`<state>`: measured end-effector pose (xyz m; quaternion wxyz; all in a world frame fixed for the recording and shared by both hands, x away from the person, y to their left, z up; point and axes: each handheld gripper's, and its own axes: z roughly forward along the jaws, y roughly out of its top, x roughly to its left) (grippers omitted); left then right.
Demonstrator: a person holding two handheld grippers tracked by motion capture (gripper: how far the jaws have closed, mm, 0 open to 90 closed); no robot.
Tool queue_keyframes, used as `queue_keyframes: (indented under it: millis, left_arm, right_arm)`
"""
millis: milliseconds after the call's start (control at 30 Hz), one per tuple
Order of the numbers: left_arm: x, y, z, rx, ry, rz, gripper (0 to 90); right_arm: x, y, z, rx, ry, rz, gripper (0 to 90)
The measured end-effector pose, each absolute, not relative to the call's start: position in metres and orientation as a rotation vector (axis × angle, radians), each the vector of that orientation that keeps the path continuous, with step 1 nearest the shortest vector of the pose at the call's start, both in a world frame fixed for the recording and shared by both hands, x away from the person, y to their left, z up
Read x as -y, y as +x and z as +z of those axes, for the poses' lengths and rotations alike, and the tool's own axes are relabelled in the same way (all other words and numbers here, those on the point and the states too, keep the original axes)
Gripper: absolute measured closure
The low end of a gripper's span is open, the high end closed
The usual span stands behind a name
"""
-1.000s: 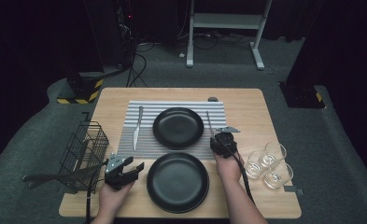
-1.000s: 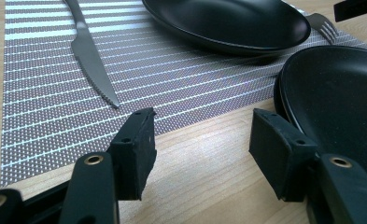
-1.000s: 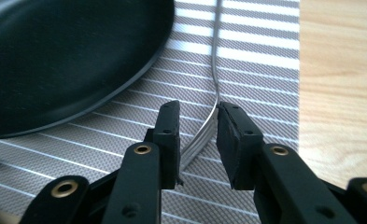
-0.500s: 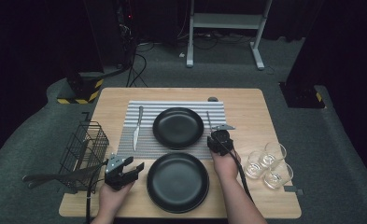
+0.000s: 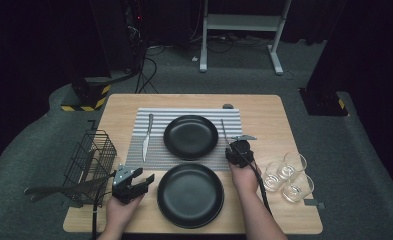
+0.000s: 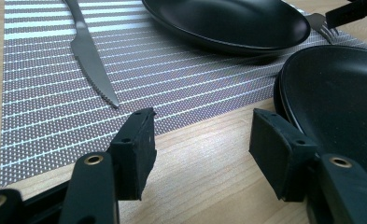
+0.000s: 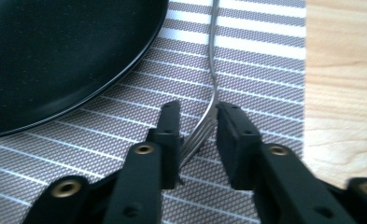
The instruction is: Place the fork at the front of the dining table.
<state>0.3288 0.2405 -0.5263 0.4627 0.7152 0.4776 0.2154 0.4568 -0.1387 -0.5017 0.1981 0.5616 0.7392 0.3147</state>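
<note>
We see the right gripper (image 7: 197, 123) low over the striped mat (image 5: 159, 155), its jaws just eased apart around the fork (image 7: 212, 74), which lies at the mat's right edge beside the far plate (image 5: 190, 136). Our left gripper (image 6: 200, 140) rests open over bare wooden table (image 5: 264, 107) between the mat's near edge and the near plate (image 5: 190, 194), unmoved since the earlier frame, with the knife (image 5: 146, 140) and dark carpet beyond.

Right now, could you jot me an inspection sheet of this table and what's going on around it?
Surface: wooden table, striped placemat.
Job's things: fork lying on the mat, tines between the right gripper's jaws, which have just been opening.
Clutter: two black plates, knife, wire basket, three glasses.
Grippers: left gripper open, empty.
Cables: one trails from the right gripper.
Surroundings: dark floor, desk legs.
</note>
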Motion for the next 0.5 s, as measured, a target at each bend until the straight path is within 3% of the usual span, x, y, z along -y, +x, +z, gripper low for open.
queue_keyframes:
  millis: [67, 167, 500]
  left_arm:
    - [-0.241, 0.329, -0.526, -1.174, 1.759, 0.529, 40.8]
    - [-0.240, 0.329, -0.526, -1.174, 1.761, 0.529, 40.8]
    - [-0.240, 0.329, -0.526, -1.174, 1.761, 0.531, 40.8]
  right_arm:
    - [0.137, 0.454, -0.505, -2.078, 1.597, 0.900, 59.8]
    - [0.134, 0.448, -0.509, -2.096, 1.594, 0.896, 59.8]
    - [0.123, 0.441, -0.511, -2.124, 1.556, 0.883, 70.2]
